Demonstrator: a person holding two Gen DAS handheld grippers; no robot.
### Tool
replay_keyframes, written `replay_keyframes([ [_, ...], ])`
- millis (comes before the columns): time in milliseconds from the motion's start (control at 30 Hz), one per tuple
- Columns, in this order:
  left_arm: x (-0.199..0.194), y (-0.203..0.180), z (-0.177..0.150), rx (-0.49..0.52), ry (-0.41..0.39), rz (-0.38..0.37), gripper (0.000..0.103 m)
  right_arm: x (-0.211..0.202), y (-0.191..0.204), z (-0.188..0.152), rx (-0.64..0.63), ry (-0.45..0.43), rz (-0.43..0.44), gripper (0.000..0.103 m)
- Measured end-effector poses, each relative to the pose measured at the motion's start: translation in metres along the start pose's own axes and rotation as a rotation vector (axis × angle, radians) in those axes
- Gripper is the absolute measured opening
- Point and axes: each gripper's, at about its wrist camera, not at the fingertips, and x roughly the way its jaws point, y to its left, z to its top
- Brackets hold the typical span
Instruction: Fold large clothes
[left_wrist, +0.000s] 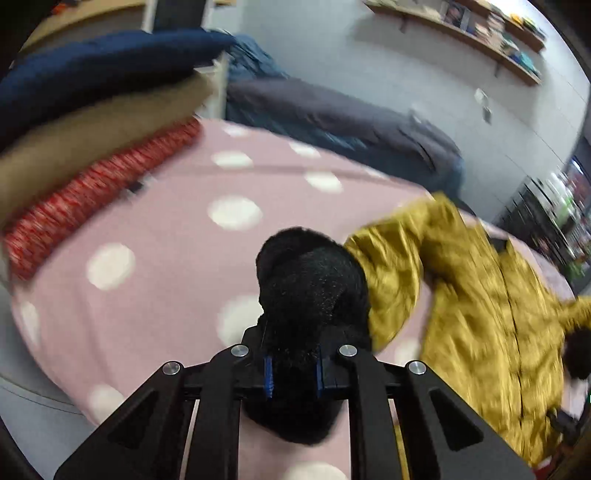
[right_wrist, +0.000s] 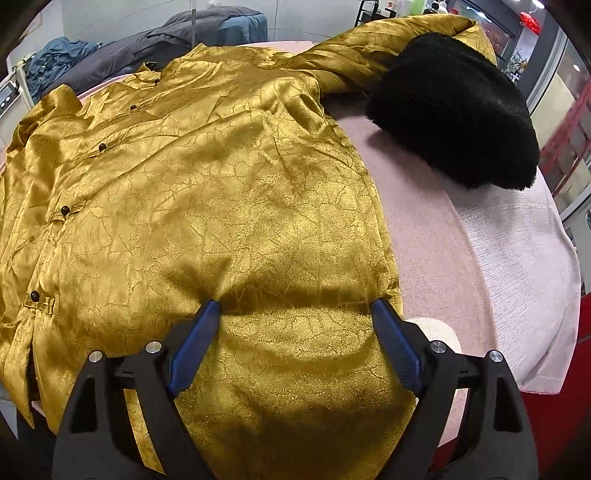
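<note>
Left gripper (left_wrist: 294, 373) jaws narrow, clamped on the black fur cuff (left_wrist: 312, 291) of one sleeve, lifted over the pink dotted cover (left_wrist: 147, 229); view blurred. Right gripper (right_wrist: 295, 314) jaws wide, nothing held, tips resting on or just above the gold jacket (right_wrist: 207, 192) near its hem. Jacket lies spread front-up on the pink cover, buttons (right_wrist: 65, 210) down the left, other fur cuff (right_wrist: 454, 110) at far right. Folded pile (left_wrist: 92, 147) at far left, dark garments (left_wrist: 332, 114) beyond. Satin looks slippery, soft and light, cuffs bulky; likely best gripped at cuffs, seams or hem, pinching both layers, since smooth panels may slide out
</note>
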Motion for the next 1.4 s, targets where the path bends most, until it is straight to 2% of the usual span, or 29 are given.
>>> replay_keyframes([
  [100, -0.011, 0.029, 0.034, -0.044, -0.084, 0.17, 0.014, 0.001, 0.001, 0.001, 0.001, -0.002, -0.004, 0.085],
  [167, -0.009, 0.042, 0.048, -0.067, -0.095, 0.27, 0.018, 0.001, 0.001, 0.001, 0.0, -0.002, -0.004, 0.085],
  [200, -0.006, 0.05, 0.052, -0.093, -0.093, 0.312, 0.033, 0.001, 0.001, 0.001, -0.001, -0.003, -0.004, 0.085],
  [233, -0.004, 0.052, 0.055, -0.113, -0.093, 0.331, 0.061, 0.001, 0.0, 0.001, -0.001, -0.003, -0.004, 0.085],
  [267, -0.003, 0.055, 0.054, -0.134, -0.101, 0.339, 0.076, 0.001, 0.0, 0.001, -0.001, -0.003, -0.004, 0.085],
  [300, -0.004, 0.058, 0.053, -0.156, -0.117, 0.342, 0.096, 0.001, 0.0, 0.001, -0.001, -0.003, -0.004, 0.085],
  [333, -0.006, 0.059, 0.049, -0.18, -0.137, 0.34, 0.096, 0.001, 0.001, 0.001, -0.001, -0.003, -0.004, 0.085],
  [400, -0.008, 0.064, 0.04, -0.209, -0.131, 0.307, 0.096, 0.0, 0.0, 0.001, -0.003, -0.004, -0.004, 0.085],
  [467, -0.004, 0.053, 0.029, -0.211, -0.088, 0.226, 0.096, 0.0, 0.0, 0.001, -0.006, -0.005, -0.003, 0.085],
  [500, -0.003, 0.044, 0.022, -0.192, -0.069, 0.183, 0.096, 0.0, 0.0, 0.001, -0.004, -0.005, -0.003, 0.086],
  [600, 0.005, -0.003, -0.009, -0.034, 0.02, 0.048, 0.096, 0.0, 0.0, 0.002, -0.01, -0.006, -0.003, 0.086],
  [667, 0.016, -0.029, -0.035, 0.02, 0.107, -0.052, 0.096, -0.001, -0.001, 0.002, -0.01, -0.006, 0.001, 0.086],
  [733, 0.031, -0.046, -0.065, 0.033, 0.206, -0.137, 0.096, -0.002, -0.002, 0.001, -0.009, -0.013, 0.007, 0.086],
  [800, 0.046, -0.055, -0.091, 0.015, 0.312, -0.185, 0.095, -0.004, -0.003, 0.0, -0.016, -0.022, 0.007, 0.086],
  [833, 0.049, -0.058, -0.103, 0.002, 0.34, -0.198, 0.093, -0.006, -0.003, -0.001, -0.019, -0.029, 0.004, 0.086],
  [900, 0.055, -0.062, -0.119, -0.012, 0.381, -0.216, 0.088, -0.012, -0.007, -0.003, -0.026, -0.053, -0.016, 0.086],
  [967, 0.049, -0.074, -0.129, 0.04, 0.364, -0.198, 0.085, -0.014, -0.013, -0.006, -0.031, -0.058, -0.07, 0.086],
  [1033, 0.045, -0.088, -0.134, 0.088, 0.402, -0.23, 0.073, -0.012, -0.023, -0.01, -0.013, -0.045, -0.089, 0.086],
  [1067, 0.044, -0.094, -0.136, 0.104, 0.411, -0.24, 0.07, -0.01, -0.033, -0.012, 0.021, -0.032, -0.072, 0.086],
  [1133, 0.042, -0.105, -0.142, 0.142, 0.441, -0.266, 0.052, -0.008, -0.048, -0.016, 0.095, -0.001, -0.007, 0.086],
  [1167, 0.042, -0.111, -0.145, 0.165, 0.443, -0.267, 0.048, -0.007, -0.054, -0.018, 0.128, 0.013, 0.023, 0.086],
  [1233, 0.04, -0.121, -0.149, 0.22, 0.433, -0.255, 0.024, -0.01, -0.052, -0.02, 0.108, 0.017, 0.024, 0.083],
  [1267, 0.039, -0.123, -0.15, 0.231, 0.423, -0.252, 0.019, -0.012, -0.049, -0.022, 0.081, 0.015, 0.031, 0.07],
  [1300, 0.037, -0.125, -0.148, 0.229, 0.412, -0.252, 0.015, -0.017, -0.043, -0.023, 0.051, 0.004, 0.056, 0.05],
  [1333, 0.033, -0.126, -0.145, 0.226, 0.386, -0.248, 0.013, -0.021, -0.036, -0.024, 0.022, -0.003, 0.071, 0.038],
  [1367, 0.027, -0.127, -0.143, 0.233, 0.361, -0.245, 0.012, -0.023, -0.032, -0.026, -0.007, -0.009, 0.081, 0.022],
  [1400, 0.022, -0.128, -0.14, 0.246, 0.341, -0.24, 0.011, -0.026, -0.027, -0.026, -0.035, -0.02, 0.075, 0.018],
])
